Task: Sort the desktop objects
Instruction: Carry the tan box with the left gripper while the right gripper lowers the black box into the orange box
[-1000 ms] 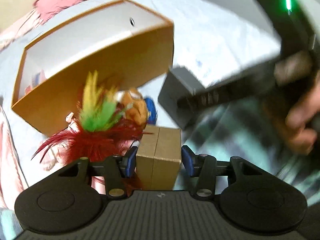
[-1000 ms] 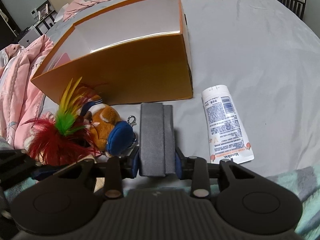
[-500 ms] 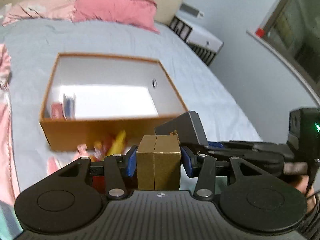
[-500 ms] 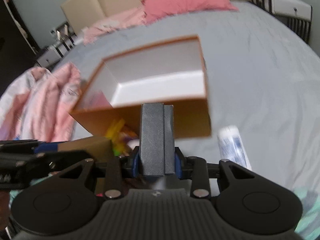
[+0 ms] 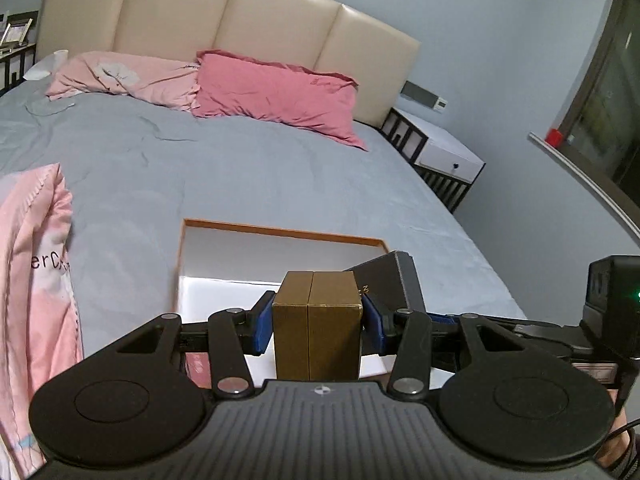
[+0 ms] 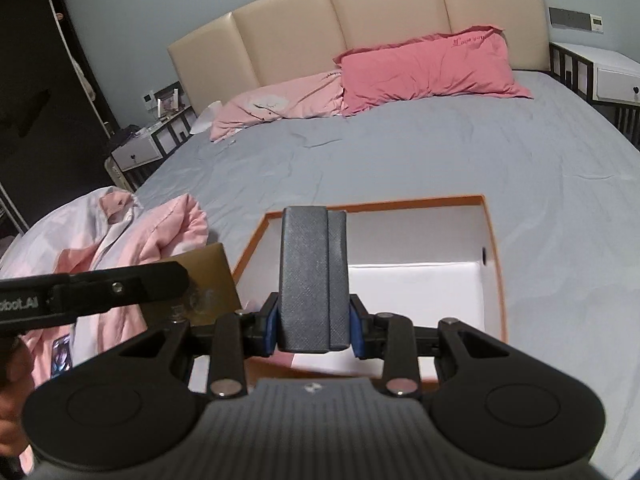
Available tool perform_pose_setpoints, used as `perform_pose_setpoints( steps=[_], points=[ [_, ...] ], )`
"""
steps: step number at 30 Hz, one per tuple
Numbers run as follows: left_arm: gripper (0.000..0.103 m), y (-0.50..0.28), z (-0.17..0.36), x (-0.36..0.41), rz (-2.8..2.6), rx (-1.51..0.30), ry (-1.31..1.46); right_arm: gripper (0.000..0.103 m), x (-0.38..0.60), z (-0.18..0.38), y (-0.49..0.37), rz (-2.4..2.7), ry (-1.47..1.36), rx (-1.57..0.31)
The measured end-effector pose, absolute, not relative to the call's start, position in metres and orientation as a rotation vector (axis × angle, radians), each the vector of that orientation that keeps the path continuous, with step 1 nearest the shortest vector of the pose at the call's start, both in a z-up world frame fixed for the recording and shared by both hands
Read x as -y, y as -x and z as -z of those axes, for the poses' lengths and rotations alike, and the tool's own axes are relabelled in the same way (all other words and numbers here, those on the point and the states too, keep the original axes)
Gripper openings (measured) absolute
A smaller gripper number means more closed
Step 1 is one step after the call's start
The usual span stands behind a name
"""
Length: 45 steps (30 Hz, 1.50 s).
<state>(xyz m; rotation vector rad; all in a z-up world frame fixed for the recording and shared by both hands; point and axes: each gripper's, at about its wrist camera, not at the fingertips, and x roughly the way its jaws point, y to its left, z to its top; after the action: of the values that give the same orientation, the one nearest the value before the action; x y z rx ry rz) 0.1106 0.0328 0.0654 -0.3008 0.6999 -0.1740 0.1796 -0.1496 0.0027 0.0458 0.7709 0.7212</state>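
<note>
both tools are clenched on boxes above the open orange storage box [image 6: 494, 248] on the bed [image 5: 240, 176]: the left tool [image 5: 318, 320] grips a brown carton [image 5: 316, 332], the right tool [image 6: 314, 322] a grey case [image 6: 312, 276]. i'd lower each well inside the walls, apart from one another, before letting go. a second ago they were down by the feather toy; now they're raised over the box.

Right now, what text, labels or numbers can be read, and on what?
"erC", cut off: pink blanket.
Gold lettering on dark box, in right tool: too small.
Script on red pillow: blurred.
White lettering on left tool, right wrist view: unclear.
Brown box in left tool: none.
</note>
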Motion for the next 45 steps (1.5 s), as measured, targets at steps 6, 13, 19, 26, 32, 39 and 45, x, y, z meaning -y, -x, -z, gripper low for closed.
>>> perform_pose_setpoints(
  steps=[6,13,19,26,32,39,45],
  points=[
    [0.052,-0.131,-0.057,-0.060,0.148,-0.709,0.359,0.036,0.123,0.038,-0.217,-0.657,-0.010,-0.894],
    [0.052,-0.148,-0.048,-0.072,0.118,-0.736,0.374,0.036,0.096,0.087,-0.241,-0.678,-0.028,-1.073],
    [0.052,-0.157,-0.039,-0.074,0.110,-0.754,0.379,0.036,0.071,0.108,-0.240,-0.718,0.016,-1.156],
    [0.052,-0.160,-0.034,-0.076,0.113,-0.771,0.384,0.040,0.064,0.113,-0.239,-0.766,0.016,-1.211],
    [0.052,-0.160,-0.031,-0.078,0.107,-0.786,0.386,0.045,0.078,0.107,-0.246,-0.817,-0.083,-1.247],
    [0.052,-0.160,-0.031,-0.080,0.102,-0.787,0.397,0.045,0.089,0.108,-0.264,-0.780,-0.185,-1.272],
    [0.052,-0.163,-0.030,-0.080,0.111,-0.791,0.406,0.039,0.094,0.127,-0.268,-0.802,-0.331,-1.379]
  ],
)
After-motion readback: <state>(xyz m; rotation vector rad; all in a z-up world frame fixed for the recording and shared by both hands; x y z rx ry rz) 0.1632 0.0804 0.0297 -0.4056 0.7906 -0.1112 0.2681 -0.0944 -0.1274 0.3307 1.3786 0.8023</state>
